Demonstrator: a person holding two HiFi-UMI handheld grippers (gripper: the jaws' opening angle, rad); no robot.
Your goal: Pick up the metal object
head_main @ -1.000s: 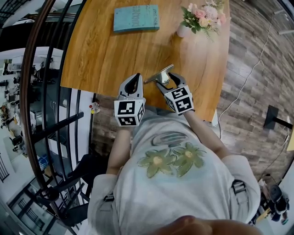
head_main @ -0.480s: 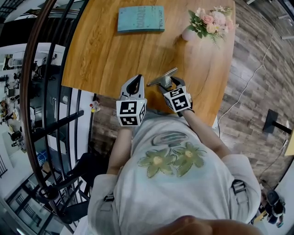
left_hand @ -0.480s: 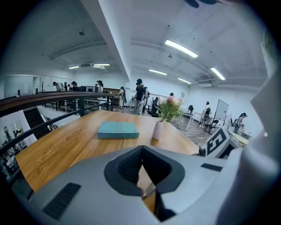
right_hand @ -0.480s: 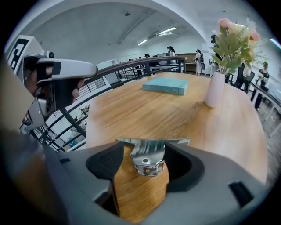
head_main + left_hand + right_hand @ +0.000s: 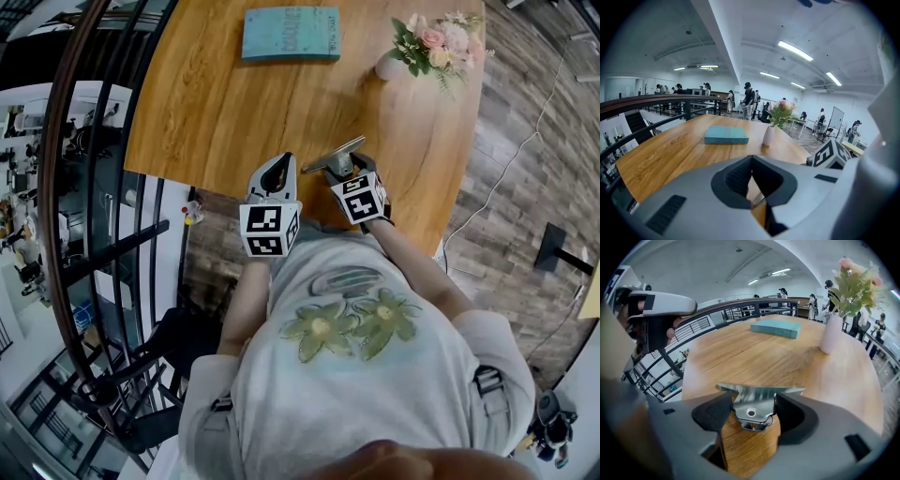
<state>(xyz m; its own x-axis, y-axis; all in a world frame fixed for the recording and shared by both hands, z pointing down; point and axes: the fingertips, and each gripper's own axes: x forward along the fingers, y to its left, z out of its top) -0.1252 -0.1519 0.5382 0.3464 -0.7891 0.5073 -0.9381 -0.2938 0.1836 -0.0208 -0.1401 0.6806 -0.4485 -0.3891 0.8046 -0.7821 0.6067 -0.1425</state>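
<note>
The left hand-held gripper hovers over the near edge of the worktop. Its own view shows its jaws pressed together at the tips with nothing between them. It has hardly shifted over the last second and looks to have no part in the lift.

Just beside it at 3 o'clock, the right hand-held gripper is clamped on the metal object, a bright stamped bracket. A second ago its marker cube faced more outward. It has since rolled and drawn slightly inward, and the bracket's long flange has swung with it. That suggests the grasp is made and the lift has begun.

Farther off, a teal book lies at 12 o'clock and a vase of flowers stands at 1 o'clock, both well apart from the action.

The head view gives only the flange poking out past the jaws. The right gripper view shows the hold itself. The pads squeeze the bracket's folded, holed tab from both sides, with the flange lying crosswise above them. Bare wood shows beneath, but I cannot tell from that whether the bracket is clear of the surface. The left gripper view misses the bracket entirely and catches only the neighbouring marker cube at 3 o'clock.
</note>
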